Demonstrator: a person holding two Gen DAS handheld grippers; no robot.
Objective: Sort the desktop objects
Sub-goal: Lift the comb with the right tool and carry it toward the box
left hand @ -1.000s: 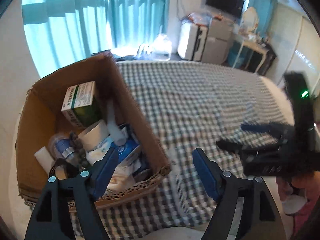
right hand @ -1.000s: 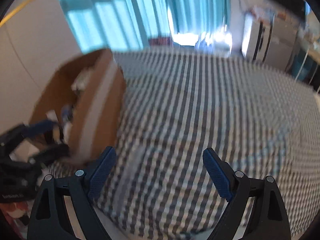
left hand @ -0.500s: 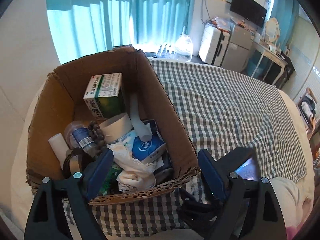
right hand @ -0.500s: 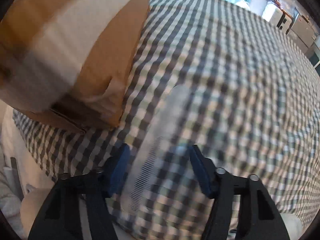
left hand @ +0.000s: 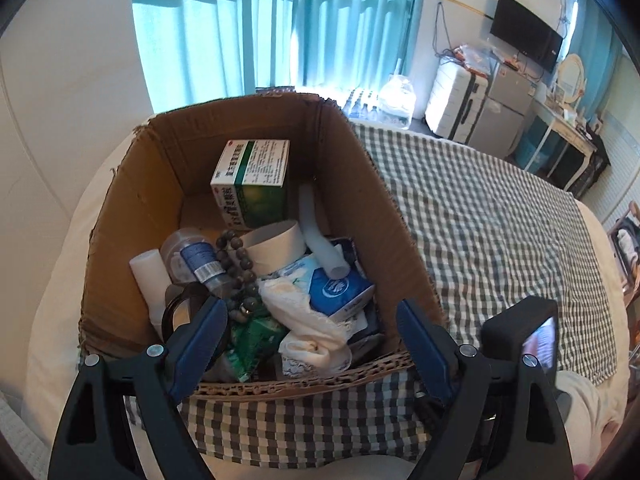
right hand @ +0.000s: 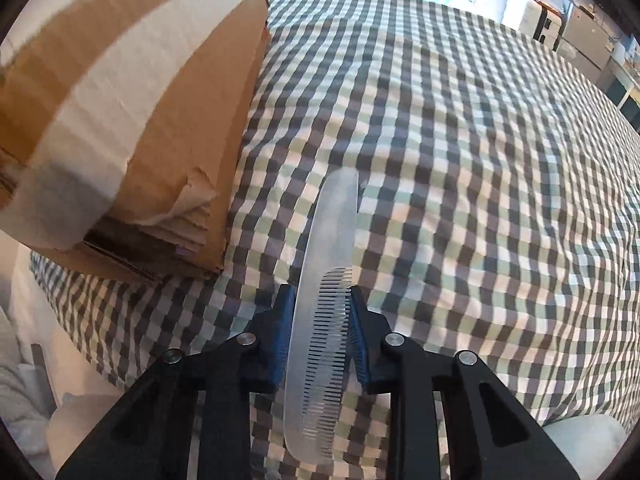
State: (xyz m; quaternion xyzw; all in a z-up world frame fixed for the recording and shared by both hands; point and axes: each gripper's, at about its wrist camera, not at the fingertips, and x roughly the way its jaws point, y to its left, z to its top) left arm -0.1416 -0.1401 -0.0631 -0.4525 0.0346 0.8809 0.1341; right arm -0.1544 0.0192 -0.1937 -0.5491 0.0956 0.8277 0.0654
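With the right gripper (right hand: 320,316) jaws closing on the clear comb (right hand: 320,320) lying flat on the checked bed cover (right hand: 480,160) beside the cardboard box (left hand: 360,208), the thin comb may slip free, while only the left wrist view shows the box contents beyond the wide-apart, empty left gripper (left hand: 308,340).

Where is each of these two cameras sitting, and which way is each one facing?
Left wrist: on the left gripper, angled down into the cardboard box of clutter; its open fingers and the right-hand rig show.
Right wrist: on the right gripper, angled steeply down at a clear comb on the checked cloth; its fingers are closing on the comb.
Shared: the box and the checked cloth.
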